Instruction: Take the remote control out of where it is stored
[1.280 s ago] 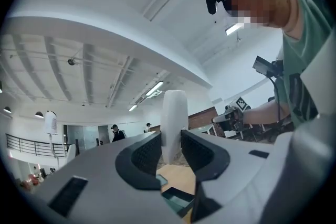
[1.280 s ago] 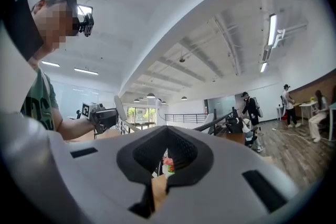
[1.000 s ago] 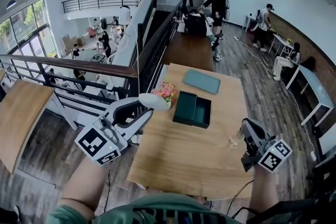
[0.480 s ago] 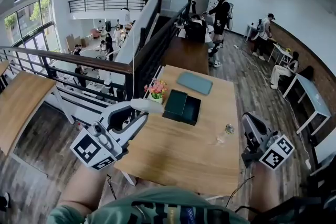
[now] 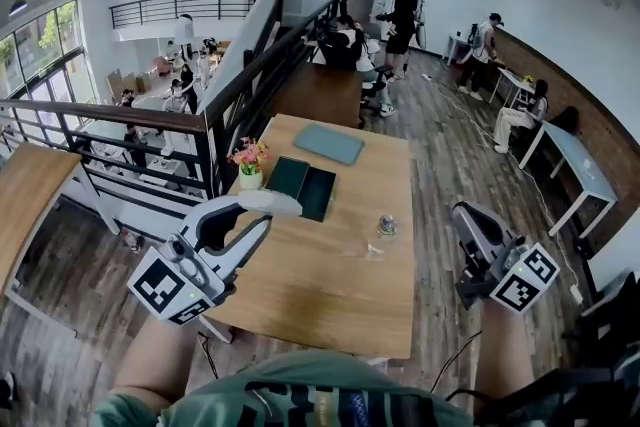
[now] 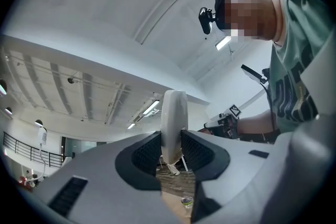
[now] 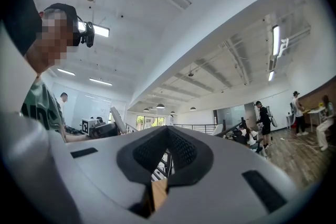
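My left gripper [image 5: 262, 207] is shut on a white remote control [image 5: 266, 202] and holds it in the air over the near left corner of the wooden table [image 5: 330, 285]. In the left gripper view the remote [image 6: 172, 120] stands upright, pinched between both pads. An open dark green box [image 5: 302, 185] lies on the table's far left part, with its teal lid [image 5: 330, 144] beyond it. My right gripper [image 5: 464, 215] hovers past the table's right edge, jaws together [image 7: 167, 136] with nothing in them.
A vase of flowers [image 5: 249, 161] stands left of the box. A small glass jar [image 5: 385, 228] sits mid-table. A black railing [image 5: 215, 110] runs along the table's left side above a drop to a lower floor. Several people stand at the far desks [image 5: 400, 10].
The head view has swung, so the table, box and jar now sit further left and further off. Both grippers keep their pose; the remote stays in the left jaws.
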The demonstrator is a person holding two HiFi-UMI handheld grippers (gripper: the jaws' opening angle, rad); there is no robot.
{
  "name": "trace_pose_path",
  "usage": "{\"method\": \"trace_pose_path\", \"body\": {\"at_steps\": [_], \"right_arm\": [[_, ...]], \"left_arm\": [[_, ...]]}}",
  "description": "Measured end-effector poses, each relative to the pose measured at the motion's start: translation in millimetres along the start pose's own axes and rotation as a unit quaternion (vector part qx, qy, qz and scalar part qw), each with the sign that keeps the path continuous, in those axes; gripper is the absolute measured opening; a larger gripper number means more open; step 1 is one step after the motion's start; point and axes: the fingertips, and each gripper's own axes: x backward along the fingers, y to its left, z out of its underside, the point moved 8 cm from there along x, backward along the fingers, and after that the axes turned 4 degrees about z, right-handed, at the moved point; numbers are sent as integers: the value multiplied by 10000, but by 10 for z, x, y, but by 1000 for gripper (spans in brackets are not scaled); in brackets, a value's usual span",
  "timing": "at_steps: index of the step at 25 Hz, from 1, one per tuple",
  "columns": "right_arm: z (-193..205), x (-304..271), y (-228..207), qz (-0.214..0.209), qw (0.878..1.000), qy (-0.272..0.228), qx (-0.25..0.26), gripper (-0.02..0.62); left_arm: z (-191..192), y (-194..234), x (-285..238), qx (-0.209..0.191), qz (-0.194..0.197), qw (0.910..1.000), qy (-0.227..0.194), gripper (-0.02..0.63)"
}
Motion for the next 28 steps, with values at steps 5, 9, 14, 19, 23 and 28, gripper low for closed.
{"method": "trace_pose_path", "body": {"at_steps": [5, 9, 14, 19, 23, 28], "right_arm": [[60, 348, -232, -4, 9999, -4, -110, 0], [112, 317, -398, -68, 9998, 7, -196, 0], [313, 278, -406, -57, 9990, 24, -443, 0], [495, -170, -459, 54, 9986, 228, -480, 0], [507, -736, -526, 269, 9984, 354, -339, 0], [561, -1360, -464, 695, 9961, 508, -173, 0]], "left_arm": [[73, -299, -297, 132, 36, 9998, 151, 123], [123, -273, -470, 166, 23, 9992, 364, 123], [260, -227, -505, 233, 109, 9975, 658, 123], [513, 258, -472, 336, 139, 9971, 668, 123], [729, 885, -435, 347, 203, 9969, 682, 123], [955, 1719, -221, 234, 349, 9960, 787, 123]]}}
